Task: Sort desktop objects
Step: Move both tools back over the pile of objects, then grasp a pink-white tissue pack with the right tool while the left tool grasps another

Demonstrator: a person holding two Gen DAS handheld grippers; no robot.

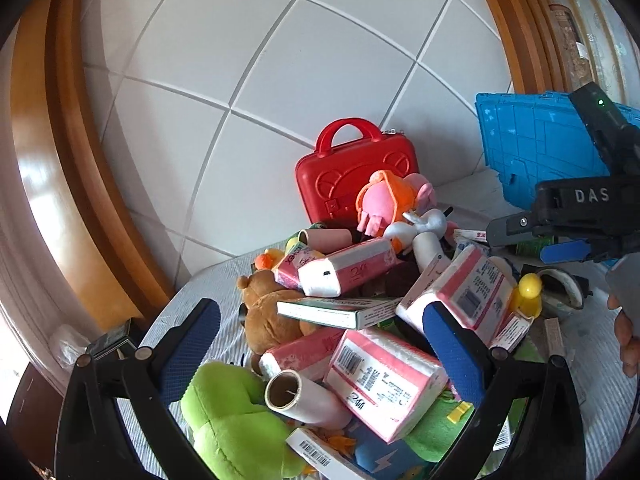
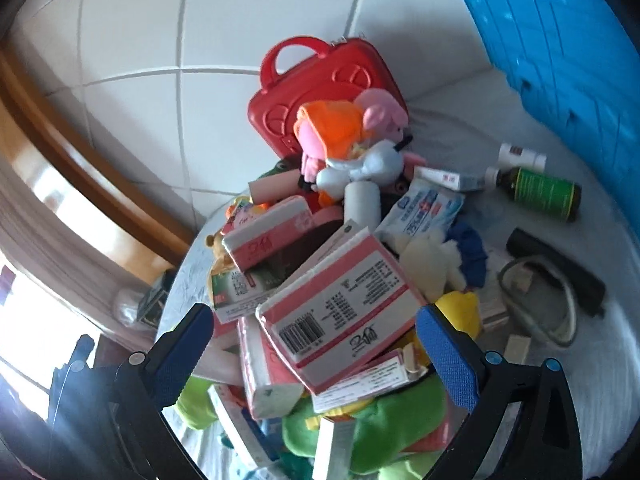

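A pile of objects covers the table: pink-and-white tissue packs, a cardboard roll, a green plush, a brown bear plush, a green-and-white box, a pink plush with orange hood and a white goose toy. My left gripper is open and empty above the pile's near side. My right gripper is open and empty, its fingers either side of a tissue pack without touching it. It also shows in the left wrist view.
A red toy case stands against the tiled wall. A blue crate sits at the right. A dark green bottle, a white bottle, a black bar and a grey cable lie on the table's right.
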